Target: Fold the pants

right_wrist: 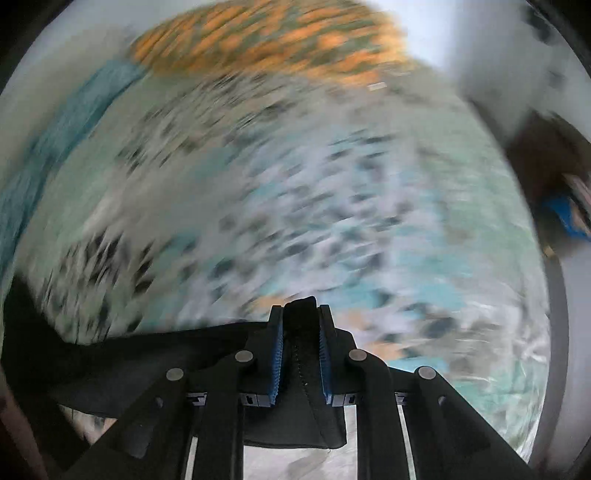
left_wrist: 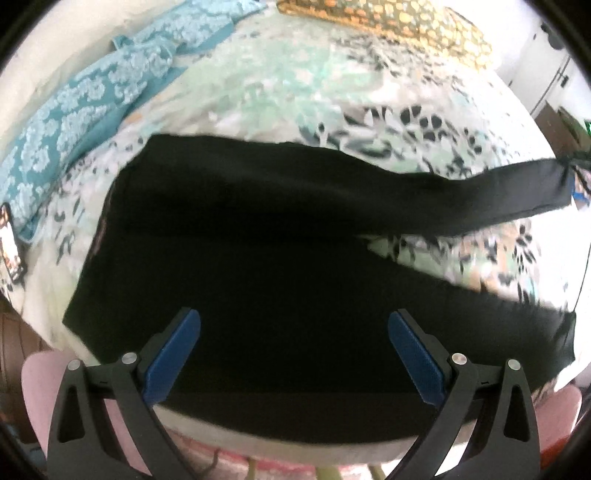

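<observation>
Black pants (left_wrist: pixel 258 240) lie spread on a bed with a floral cover (left_wrist: pixel 295 96). The waist is at the left and two legs run to the right. My left gripper (left_wrist: pixel 293 321) is open and empty, hovering over the near leg. The far leg (left_wrist: pixel 517 192) stretches to the right, where my right gripper (left_wrist: pixel 576 173) holds its end. In the blurred right wrist view my right gripper (right_wrist: pixel 301 314) is shut on the black pant leg hem (right_wrist: pixel 301 354), lifted above the bed.
A teal patterned cloth (left_wrist: pixel 74 110) lies at the bed's left side. An orange patterned pillow (left_wrist: pixel 388 18) sits at the far end. A pink chair (left_wrist: pixel 40 376) stands below the bed's near edge. A phone-like object (left_wrist: pixel 9 243) lies at the left.
</observation>
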The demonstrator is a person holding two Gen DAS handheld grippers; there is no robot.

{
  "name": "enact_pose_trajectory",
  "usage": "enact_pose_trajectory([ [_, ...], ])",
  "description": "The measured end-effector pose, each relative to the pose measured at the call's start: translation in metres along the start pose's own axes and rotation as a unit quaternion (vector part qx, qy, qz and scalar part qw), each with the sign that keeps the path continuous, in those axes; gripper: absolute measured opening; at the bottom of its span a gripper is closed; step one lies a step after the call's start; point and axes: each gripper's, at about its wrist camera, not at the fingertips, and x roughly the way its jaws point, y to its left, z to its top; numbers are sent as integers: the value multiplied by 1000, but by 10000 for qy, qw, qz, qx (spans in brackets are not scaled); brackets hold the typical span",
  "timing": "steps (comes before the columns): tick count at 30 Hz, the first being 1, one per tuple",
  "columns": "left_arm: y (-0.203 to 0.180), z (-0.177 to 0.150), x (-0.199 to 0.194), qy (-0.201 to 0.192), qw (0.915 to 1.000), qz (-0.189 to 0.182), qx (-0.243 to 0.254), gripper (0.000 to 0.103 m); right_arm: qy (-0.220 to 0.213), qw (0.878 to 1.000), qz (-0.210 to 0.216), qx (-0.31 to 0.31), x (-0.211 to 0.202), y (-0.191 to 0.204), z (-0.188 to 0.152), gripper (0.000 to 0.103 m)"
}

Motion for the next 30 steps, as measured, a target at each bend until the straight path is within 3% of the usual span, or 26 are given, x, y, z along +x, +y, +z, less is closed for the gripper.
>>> enact_pose_trajectory([
  [5,9,28,10,-67,9999,67,50,102,567,9981,-221,138,48,4,-42,18],
  [11,75,119,52,96,9976,-432,-524,102,275,9980,53,560,46,-1,-65,19],
  [14,87,167,97,636,9930,-903,-428,102,167,9977,92,643,38,-2,-75,19],
  [17,61,198,138,1056,9844,-1407,69,102,147,9979,71,628,34,2,-80,19],
  [20,25,213,165,1039,9866,-939,835,102,139,9979,63,630,30,5,-84,19],
  [24,-11,202,224,1936,9689,-334,1507,102,97,9979,76,633,25,6,-90,19],
  [26,-24,192,236,1843,9674,119,1733,101,127,9982,78,589,27,8,-91,19],
  [28,-31,189,228,1393,9765,149,1637,68,114,9983,80,562,28,9,-92,19],
  [29,-32,191,220,1164,9812,271,1515,30,97,9982,92,579,28,9,-92,19],
  [30,-30,194,216,1047,9835,445,1409,8,69,9981,95,599,28,8,-92,19],
])
